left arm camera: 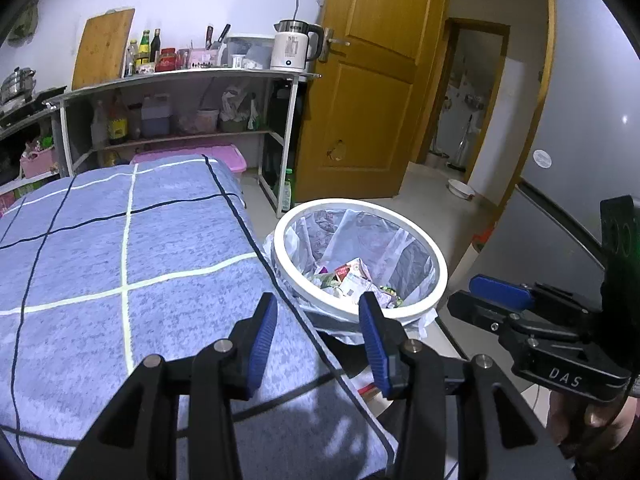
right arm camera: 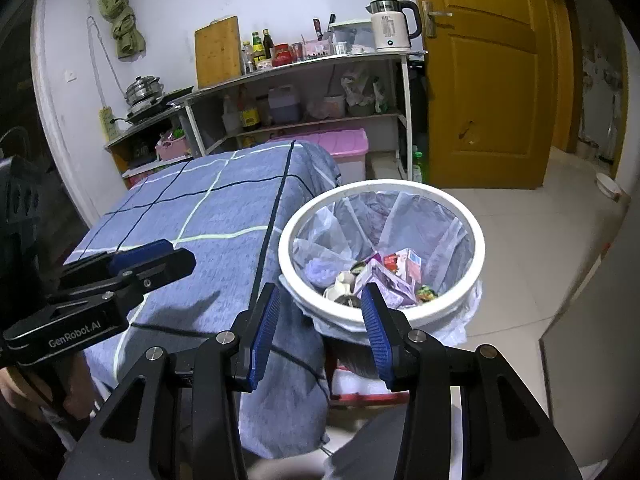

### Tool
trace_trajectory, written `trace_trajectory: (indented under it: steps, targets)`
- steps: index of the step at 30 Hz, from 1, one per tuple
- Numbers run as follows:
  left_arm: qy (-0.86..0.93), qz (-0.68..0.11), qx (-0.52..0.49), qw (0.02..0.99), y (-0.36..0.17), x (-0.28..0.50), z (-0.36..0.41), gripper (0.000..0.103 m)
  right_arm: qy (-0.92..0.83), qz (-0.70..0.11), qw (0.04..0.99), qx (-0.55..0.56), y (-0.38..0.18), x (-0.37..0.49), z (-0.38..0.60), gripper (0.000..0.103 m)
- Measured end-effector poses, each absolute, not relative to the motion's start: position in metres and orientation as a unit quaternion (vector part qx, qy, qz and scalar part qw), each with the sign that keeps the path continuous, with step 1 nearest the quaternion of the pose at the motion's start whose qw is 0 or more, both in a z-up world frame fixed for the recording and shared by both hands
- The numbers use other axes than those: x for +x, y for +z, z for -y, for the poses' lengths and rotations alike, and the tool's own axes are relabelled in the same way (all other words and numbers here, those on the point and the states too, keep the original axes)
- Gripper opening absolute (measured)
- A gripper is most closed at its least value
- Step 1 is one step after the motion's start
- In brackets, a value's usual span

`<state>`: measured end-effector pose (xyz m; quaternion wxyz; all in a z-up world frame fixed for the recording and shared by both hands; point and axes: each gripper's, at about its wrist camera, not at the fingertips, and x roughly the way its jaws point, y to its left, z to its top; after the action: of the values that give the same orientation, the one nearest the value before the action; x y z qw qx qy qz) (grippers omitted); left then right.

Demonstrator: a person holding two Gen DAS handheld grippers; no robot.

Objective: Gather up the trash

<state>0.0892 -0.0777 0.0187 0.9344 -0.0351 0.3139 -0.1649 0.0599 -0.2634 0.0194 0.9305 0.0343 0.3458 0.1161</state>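
A round white-rimmed trash bin (right arm camera: 382, 254), lined with thin crinkled plastic, holds crumpled cartons and wrappers (right arm camera: 394, 276) beside the blue checked cloth-covered bench (left arm camera: 120, 264). Both hand-held grippers, left (left arm camera: 318, 320) and right (right arm camera: 320, 312), stand apart, empty.

Black tool (left arm camera: 318, 312), blue ribbed pads (left arm camera: 262, 340)

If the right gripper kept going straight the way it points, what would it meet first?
Probably the near rim of the trash bin: the open, empty right gripper aims there, though depth is uncertain.

Blue checked cloth (left arm camera: 120, 248) over table; white kettle (left arm camera: 290, 46) on metal shelf (right arm camera: 304, 62); wooden door (right arm camera: 480, 72) beyond.
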Motion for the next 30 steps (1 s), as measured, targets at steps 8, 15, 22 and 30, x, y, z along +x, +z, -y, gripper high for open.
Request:
trace_trajectory:
  steps: [8,15,22,30]
  targets:
    - [-0.161,-0.315,-0.040,0.935,0.015,0.071,0.077,0.045,0.109,-0.339,0.934,0.027,0.020,0.039,0.263,0.044]
    - [-0.159,-0.315,-0.038,0.935,0.013,0.062,0.079,0.045,0.110,-0.338,0.934,0.026,0.021,0.033,0.262,0.044]
    - [-0.162,-0.313,-0.038,0.935,0.012,0.060,0.080,0.045,0.111,-0.338,0.934,0.026,0.021,0.032,0.262,0.044]
    - [-0.162,-0.315,-0.039,0.934,0.012,0.060,0.082,0.045,0.111,-0.339,0.934,0.026,0.020,0.032,0.262,0.044]
